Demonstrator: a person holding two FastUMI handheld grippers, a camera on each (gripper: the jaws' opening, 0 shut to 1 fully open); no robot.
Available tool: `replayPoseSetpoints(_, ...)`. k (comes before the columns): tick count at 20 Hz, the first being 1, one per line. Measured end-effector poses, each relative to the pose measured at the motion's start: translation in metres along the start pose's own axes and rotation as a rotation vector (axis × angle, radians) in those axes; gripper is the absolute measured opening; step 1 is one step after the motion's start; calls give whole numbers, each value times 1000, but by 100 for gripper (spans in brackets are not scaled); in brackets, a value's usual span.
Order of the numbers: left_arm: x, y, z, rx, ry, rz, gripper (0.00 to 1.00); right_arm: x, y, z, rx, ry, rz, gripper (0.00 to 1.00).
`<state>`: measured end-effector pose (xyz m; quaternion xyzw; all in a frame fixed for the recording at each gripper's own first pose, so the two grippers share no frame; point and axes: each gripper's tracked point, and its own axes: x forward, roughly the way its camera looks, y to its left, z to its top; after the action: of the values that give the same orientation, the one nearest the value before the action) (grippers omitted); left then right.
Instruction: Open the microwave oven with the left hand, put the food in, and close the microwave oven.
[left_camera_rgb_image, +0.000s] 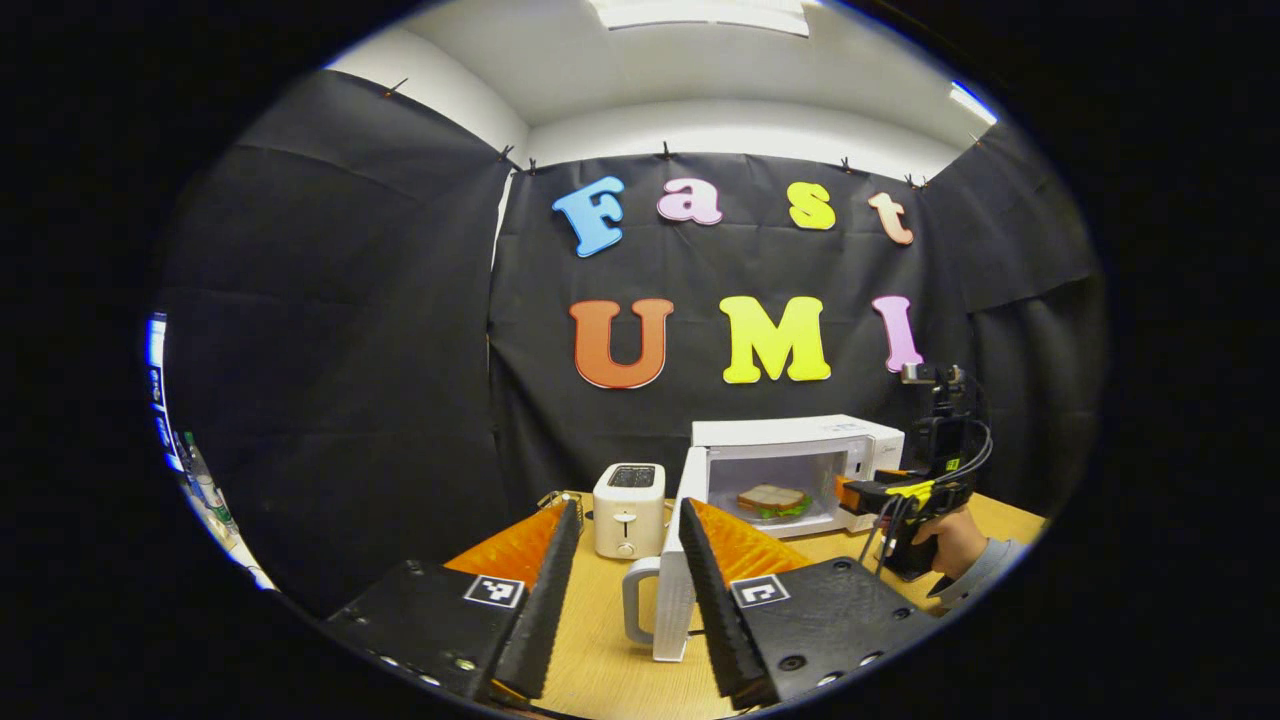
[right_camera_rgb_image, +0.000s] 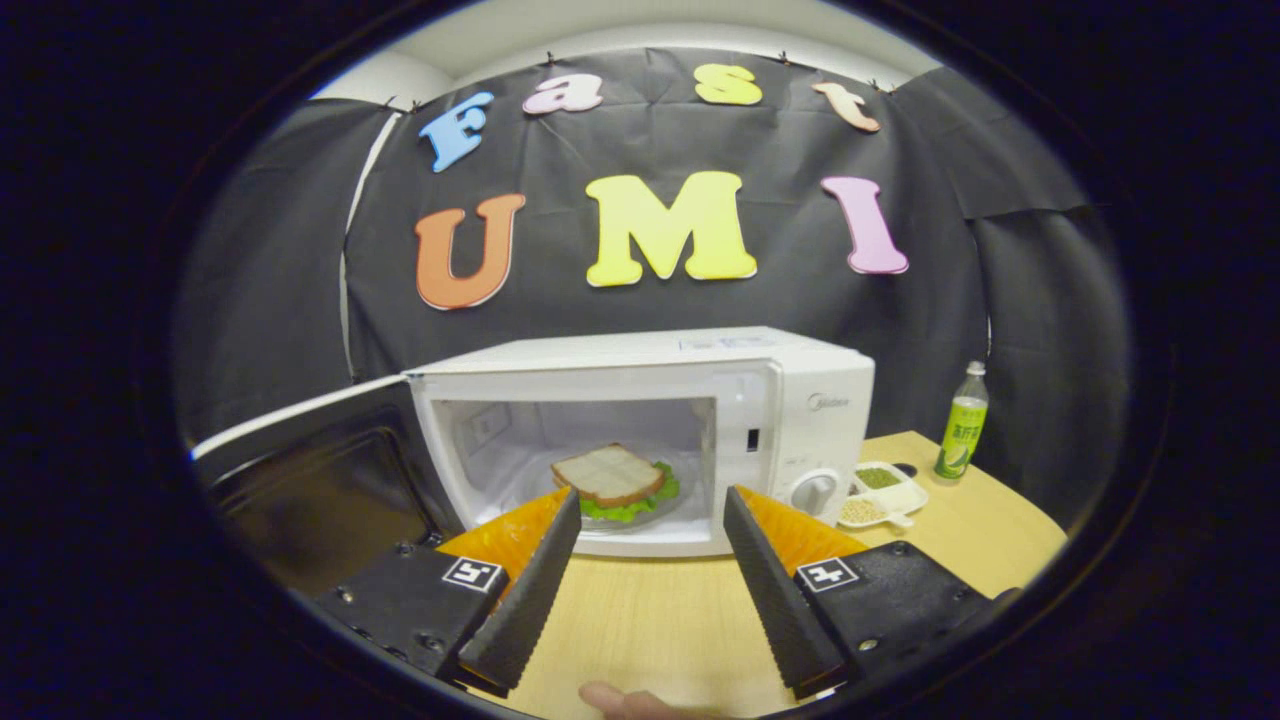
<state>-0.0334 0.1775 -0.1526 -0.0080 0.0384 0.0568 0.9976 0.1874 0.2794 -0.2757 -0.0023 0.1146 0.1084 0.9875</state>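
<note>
A: Which step is this?

B: The sandwich (right_camera_rgb_image: 612, 480) sits inside the microwave (right_camera_rgb_image: 640, 430), so I judge only closing is left.

A: And the claws?

B: Both spread, holding nothing. The right gripper (right_camera_rgb_image: 650, 540) hangs just before the cavity. The left gripper (left_camera_rgb_image: 622, 560) faces the open door (left_camera_rgb_image: 680, 560) (its handle between the fingers, farther off), near the bench's (left_camera_rgb_image: 610, 660) front edge; next it must swing the door shut.
</note>
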Motion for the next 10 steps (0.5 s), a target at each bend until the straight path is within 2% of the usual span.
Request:
replayPoseSetpoints(1,1,3,-2,7,3,6,40,-19,-4,13,-16,-27,4,92)
replayPoseSetpoints(2,1,4,-5,18,6,7,22,-37,-11,24,-30,-52,-1,92)
replayPoseSetpoints(3,0,5,-10,30,20,5,14,-53,-16,35,-38,-76,-3,87)
replayPoseSetpoints(4,1,4,-12,45,29,3,14,-68,-20,44,-45,-91,0,93)
replayPoseSetpoints(5,2,4,-14,51,32,-6,0,-81,-23,51,-49,-94,-4,94)
replayPoseSetpoints(7,3,-3,-22,56,40,-52,1,-106,-25,66,-61,-111,11,94)
replayPoseSetpoints(8,5,-7,-29,38,62,-84,0,-117,-25,74,-71,-127,18,88)
replayPoseSetpoints(10,9,-15,-35,12,58,-138,0,-138,-28,88,-101,-149,19,90)
